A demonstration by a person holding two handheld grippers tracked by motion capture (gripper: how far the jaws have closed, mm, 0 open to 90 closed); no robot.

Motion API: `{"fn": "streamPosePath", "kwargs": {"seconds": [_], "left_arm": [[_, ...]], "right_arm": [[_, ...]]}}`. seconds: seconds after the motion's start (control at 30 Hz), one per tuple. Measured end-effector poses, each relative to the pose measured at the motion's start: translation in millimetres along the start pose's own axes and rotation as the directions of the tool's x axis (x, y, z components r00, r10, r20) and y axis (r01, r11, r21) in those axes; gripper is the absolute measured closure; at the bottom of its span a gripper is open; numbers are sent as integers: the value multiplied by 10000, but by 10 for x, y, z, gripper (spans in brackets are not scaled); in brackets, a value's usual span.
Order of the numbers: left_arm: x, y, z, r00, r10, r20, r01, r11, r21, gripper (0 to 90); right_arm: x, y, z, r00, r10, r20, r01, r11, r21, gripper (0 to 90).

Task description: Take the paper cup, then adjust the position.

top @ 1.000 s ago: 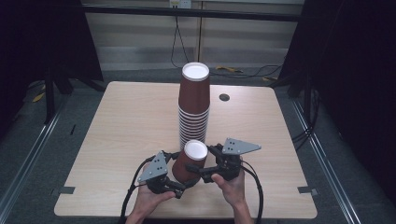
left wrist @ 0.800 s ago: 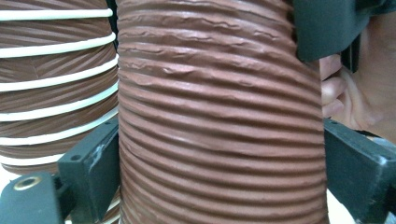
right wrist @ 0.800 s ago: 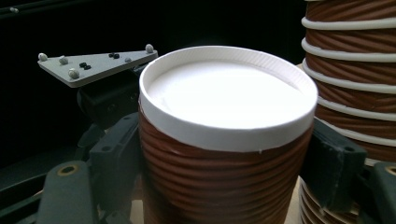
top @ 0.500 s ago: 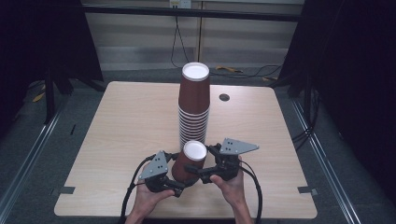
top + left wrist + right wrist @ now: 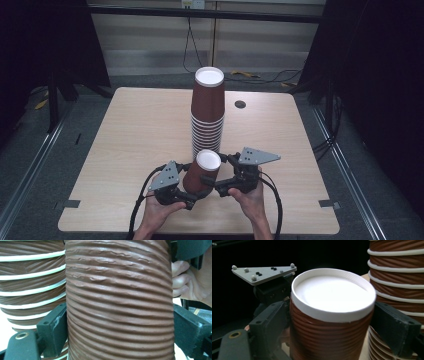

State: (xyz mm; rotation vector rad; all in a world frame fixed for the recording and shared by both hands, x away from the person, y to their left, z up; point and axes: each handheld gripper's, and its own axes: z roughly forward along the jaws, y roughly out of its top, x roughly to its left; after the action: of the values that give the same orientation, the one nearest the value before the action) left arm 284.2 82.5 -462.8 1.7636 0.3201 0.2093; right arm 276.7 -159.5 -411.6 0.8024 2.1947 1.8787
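A brown ribbed paper cup (image 5: pixel 202 172) stands upside down near the table's front edge, white base up, leaning slightly. My left gripper (image 5: pixel 192 192) has just closed, and its jaws press both sides of the cup (image 5: pixel 120 302). My right gripper (image 5: pixel 214 184) has just been opening. Its jaws now stand wide on either side of the cup (image 5: pixel 332 295) below the white rim. Right behind it rises a tall stack of the same cups (image 5: pixel 207 115), also upside down.
The light wooden table (image 5: pixel 125 130) has a small dark hole (image 5: pixel 240 104) at the back right. The stack (image 5: pixel 32 277) stands close beside the held cup. The left gripper's grey plate (image 5: pixel 264 272) shows in the right gripper view. Dark floor and rails surround the table.
Both hands and the cup have kept their place. From above, the jaw movement is too small to make out.
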Motion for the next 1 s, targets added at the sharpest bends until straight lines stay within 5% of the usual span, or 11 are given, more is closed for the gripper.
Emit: {"fn": "streamPosePath", "kwargs": {"seconds": [0.37,0.7,1.0], "left_arm": [[53,-10,-28,9999,-72,-84,72,10000,24,131],[118,-30,-42,9996,-200,-180,207,9989,430,130],[145,15,-79,9999,109,-130,-94,9943,1067,128]], "right_arm": [[-37,23,-95,9999,68,148,-68,10000,-17,135],[-43,-8,-154,9999,-31,116,28,9998,203,129],[-69,-23,-171,9998,-91,156,82,9983,583,133]]}}
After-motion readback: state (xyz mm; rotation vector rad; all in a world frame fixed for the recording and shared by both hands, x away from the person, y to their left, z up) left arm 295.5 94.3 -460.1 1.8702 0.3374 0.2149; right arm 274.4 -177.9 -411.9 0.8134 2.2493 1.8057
